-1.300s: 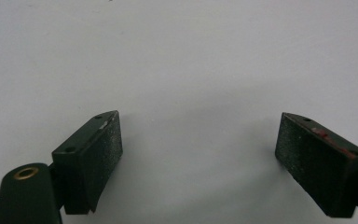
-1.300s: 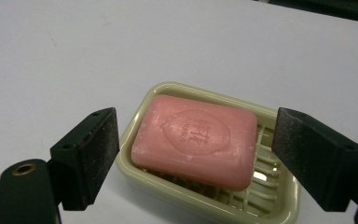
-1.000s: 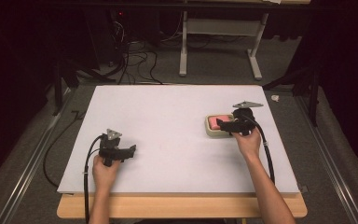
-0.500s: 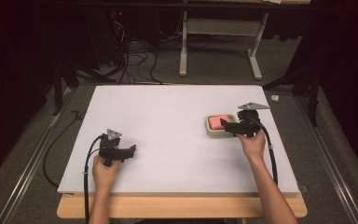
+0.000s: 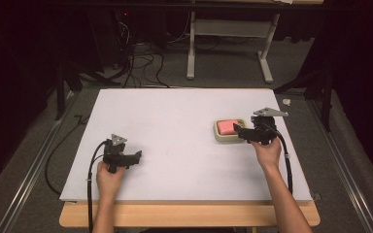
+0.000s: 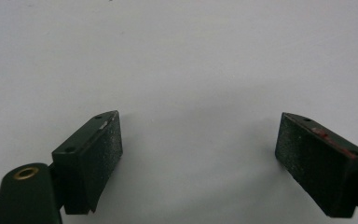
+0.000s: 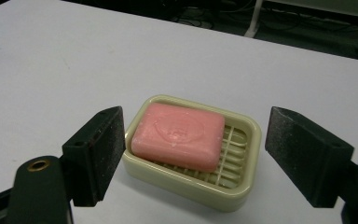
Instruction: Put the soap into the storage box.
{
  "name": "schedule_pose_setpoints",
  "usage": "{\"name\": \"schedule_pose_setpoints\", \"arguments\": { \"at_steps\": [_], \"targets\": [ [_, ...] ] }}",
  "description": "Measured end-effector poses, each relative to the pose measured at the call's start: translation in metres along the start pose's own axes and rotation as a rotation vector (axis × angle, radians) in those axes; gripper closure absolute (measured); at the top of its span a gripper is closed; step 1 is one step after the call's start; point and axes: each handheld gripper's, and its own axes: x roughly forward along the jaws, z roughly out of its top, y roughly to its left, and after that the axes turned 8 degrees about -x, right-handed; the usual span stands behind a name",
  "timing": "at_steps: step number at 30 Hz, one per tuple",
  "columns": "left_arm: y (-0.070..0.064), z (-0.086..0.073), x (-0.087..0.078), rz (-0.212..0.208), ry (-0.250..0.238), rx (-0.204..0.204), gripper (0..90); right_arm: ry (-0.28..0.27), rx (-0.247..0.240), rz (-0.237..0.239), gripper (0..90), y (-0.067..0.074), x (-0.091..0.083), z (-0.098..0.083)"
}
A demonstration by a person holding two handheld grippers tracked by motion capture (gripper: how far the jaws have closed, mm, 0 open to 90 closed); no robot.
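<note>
Our right gripper hangs spread wide around the cream plastic soap dish holding the pink soap bar, right of the white table (left gripper idle, released); we should centre, lower evenly, then squeeze gently.

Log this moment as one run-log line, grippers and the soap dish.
right gripper: open, jaws either side of soap dish | pink soap: lying in dish | left gripper: open over bare table

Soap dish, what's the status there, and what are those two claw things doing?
Right gripper open, jaws either side of soap dish. Pink soap lying in it, untouched. Left gripper open over bare table. Nothing in the way.
</note>
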Motion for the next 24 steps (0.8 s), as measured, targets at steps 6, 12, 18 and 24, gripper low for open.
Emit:
{"name": "schedule_pose_setpoints", "arguments": {
  "at_steps": [6,12,18,24],
  "targets": [
    [0.0,0.0,0.0,0.0,0.0,0.0,15.1,-0.006,0.016,-0.001,23.0,-0.003,-0.007,-0.005],
    [0.0,0.0,0.0,0.0,0.0,0.0,15.2,-0.016,0.02,-0.006,22.9,-0.006,-0.015,-0.008],
    [0.0,0.0,0.0,0.0,0.0,0.0,15.1,-0.045,0.006,-0.017,22.5,-0.005,-0.022,-0.013],
    [0.0,0.0,0.0,0.0,-0.001,0.0,15.1,-0.07,0.003,-0.023,22.5,-0.005,-0.031,-0.018]
  ]
}}
